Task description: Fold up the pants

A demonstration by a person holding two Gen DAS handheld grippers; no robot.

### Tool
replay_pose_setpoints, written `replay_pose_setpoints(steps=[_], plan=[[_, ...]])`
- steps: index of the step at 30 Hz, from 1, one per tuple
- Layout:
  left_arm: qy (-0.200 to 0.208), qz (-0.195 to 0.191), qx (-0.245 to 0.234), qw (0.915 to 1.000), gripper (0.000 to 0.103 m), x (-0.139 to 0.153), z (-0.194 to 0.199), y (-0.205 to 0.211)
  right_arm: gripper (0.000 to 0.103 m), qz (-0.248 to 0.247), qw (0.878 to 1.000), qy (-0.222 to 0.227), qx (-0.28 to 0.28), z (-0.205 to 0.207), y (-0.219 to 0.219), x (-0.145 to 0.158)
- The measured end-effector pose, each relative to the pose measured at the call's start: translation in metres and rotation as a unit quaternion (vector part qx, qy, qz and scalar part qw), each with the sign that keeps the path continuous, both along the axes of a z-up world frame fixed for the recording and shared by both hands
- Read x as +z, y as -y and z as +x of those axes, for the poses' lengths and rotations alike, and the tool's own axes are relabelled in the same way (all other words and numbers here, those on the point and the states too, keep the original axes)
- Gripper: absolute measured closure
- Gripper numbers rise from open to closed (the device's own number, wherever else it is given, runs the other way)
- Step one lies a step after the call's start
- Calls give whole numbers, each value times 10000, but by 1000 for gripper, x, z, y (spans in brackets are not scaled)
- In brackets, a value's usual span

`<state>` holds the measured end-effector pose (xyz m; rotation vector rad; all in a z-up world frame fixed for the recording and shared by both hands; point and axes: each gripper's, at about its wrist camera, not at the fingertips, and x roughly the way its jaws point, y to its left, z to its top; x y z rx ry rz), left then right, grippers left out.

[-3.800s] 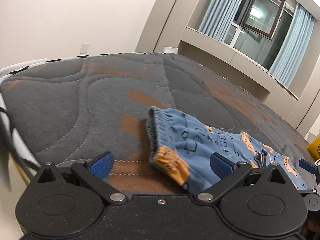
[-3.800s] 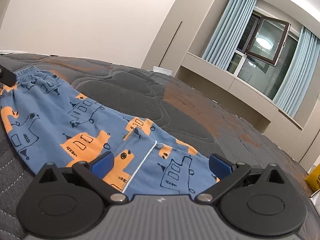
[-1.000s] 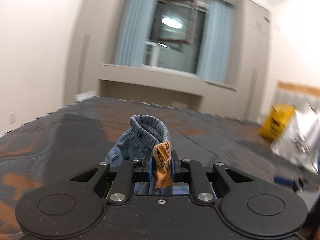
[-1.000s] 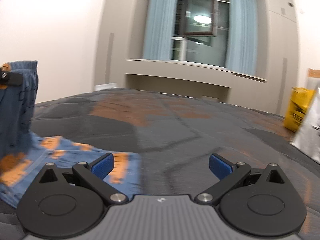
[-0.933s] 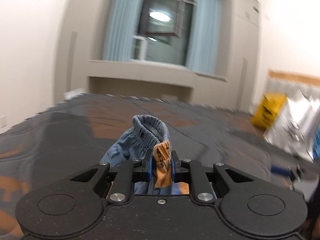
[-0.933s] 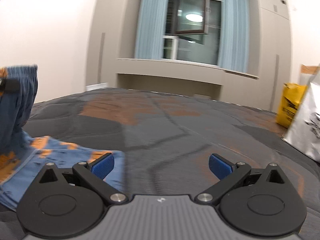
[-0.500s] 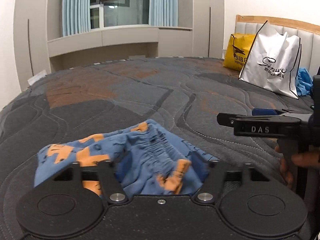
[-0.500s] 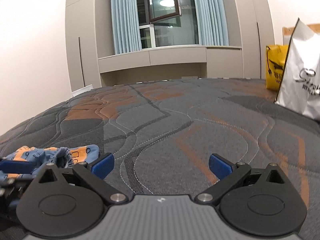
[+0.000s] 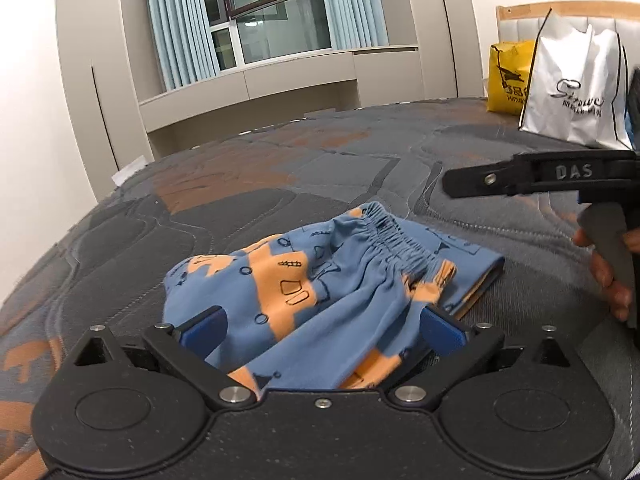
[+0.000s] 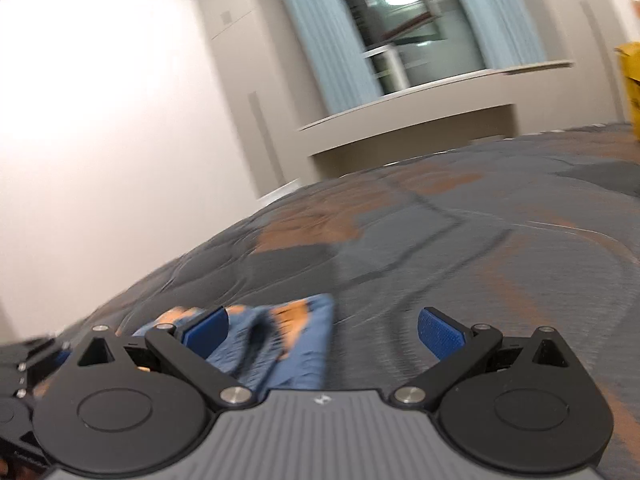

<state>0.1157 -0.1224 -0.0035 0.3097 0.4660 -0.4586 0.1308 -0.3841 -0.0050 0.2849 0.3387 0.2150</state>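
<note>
Folded pants (image 9: 332, 280) between just-opened left tongs (image 9: 324, 326), right tongs (image 10: 324, 326) spread, cloth at left pad

Right wrist view was motion-blurred: the pants (image 10: 276, 340) showed only as a blue-orange smear. In the left wrist view, the near edge of the pants lay hidden behind the left tongs (image 9: 322, 326); the right tongs (image 9: 540, 178) were cut off at the right edge.

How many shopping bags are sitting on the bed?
2. A white bag stands at the far right by the headboard; a yellow bag is just left of it, partly hidden behind. Others may be out of view.
</note>
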Motion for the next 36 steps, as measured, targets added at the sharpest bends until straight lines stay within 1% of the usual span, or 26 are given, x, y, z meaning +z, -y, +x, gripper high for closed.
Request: replay_pose_setpoints(steps=[2, 4, 10, 12, 13, 14, 15, 17, 19, 21, 24, 26, 27, 29, 30, 31, 32, 33, 34, 35, 36], plan=[[8, 41, 13, 10000, 1, 0, -4, -2, 0, -175, 9997, -13, 181, 0, -11, 2], [6, 61, 22, 10000, 1, 1, -7, -4, 0, -249, 9992, -51, 318, 2, -18, 5], [133, 80, -70, 9999, 1, 3, -16, -9, 1, -227, 9968, -250, 722, 17, -29, 11], [189, 97, -146, 9997, 6, 3, -18, -9, 4, -266, 9959, -311, 812, 27, -31, 13], [213, 121, -191, 9995, 11, 3, -19, -8, 9, -311, 9955, -341, 825, 32, -32, 13], [232, 163, -218, 9994, 15, 3, -19, -7, 13, -352, 9952, -367, 831, 38, -33, 13], [246, 198, -247, 9992, 16, 2, -19, -5, 15, -381, 9950, -399, 832, 43, -34, 12], [325, 350, -416, 9980, 24, 0, -21, -2, 20, -349, 9945, -500, 855, 54, -34, 10], [525, 668, -541, 9949, 27, -4, -27, 5, 24, -203, 9937, -593, 926, 62, -32, 6], [689, 865, -649, 9917, 27, -8, -33, 9, 27, -64, 9932, -623, 983, 65, -31, 3], [664, 1002, -774, 9897, 29, -13, -36, 13, 33, 72, 9924, -582, 1077, 66, -28, 1], [544, 994, -799, 9903, 38, -16, -34, 15, 42, 102, 9922, -612, 1078, 68, -28, 0], [492, 985, -793, 9908, 42, -17, -33, 15, 44, 131, 9918, -658, 1091, 69, -27, -2], [418, 931, -758, 9919, 56, -18, -32, 14, 53, 219, 9902, -776, 1137, 73, -26, -5], [385, 895, -769, 9923, 61, -17, -31, 14, 56, 252, 9897, -808, 1157, 74, -26, -6], [355, 852, -780, 9927, 69, -17, -30, 14, 64, 283, 9890, -825, 1194, 75, -26, -7], [347, 809, -772, 9931, 82, -16, -30, 13, 69, 312, 9884, -828, 1230, 75, -26, -7], [361, 744, -754, 9937, 89, -14, -30, 12, 73, 303, 9887, -816, 1218, 74, -26, -7], [363, 685, -736, 9943, 93, -12, -29, 11, 84, 296, 9890, -796, 1214, 73, -26, -7], [361, 618, -721, 9948, 96, -10, -28, 9, 90, 298, 9894, -751, 1211, 72, -26, -7], [364, 573, -705, 9952, 96, -8, -28, 8, 91, 296, 9898, -698, 1209, 70, -26, -6]])
